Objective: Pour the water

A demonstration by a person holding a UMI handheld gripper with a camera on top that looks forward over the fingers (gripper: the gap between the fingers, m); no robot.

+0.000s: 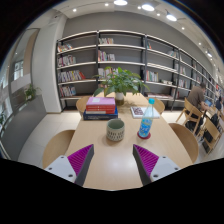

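A clear water bottle with a blue cap and label (147, 118) stands upright on the light wooden table (110, 160), beyond my right finger. A small greenish cup (116, 129) stands to its left, straight ahead of the fingers. My gripper (112, 160) is low over the table's near part, well short of both. Its fingers with purple pads (80, 158) are wide apart with only bare tabletop between them.
A stack of books (100, 105) and a potted plant (122, 80) sit at the table's far end, with a magazine (145, 111) beside them. Wooden chairs (188, 140) stand round the table. Bookshelves (110, 55) line the back wall. A person (197, 97) sits far right.
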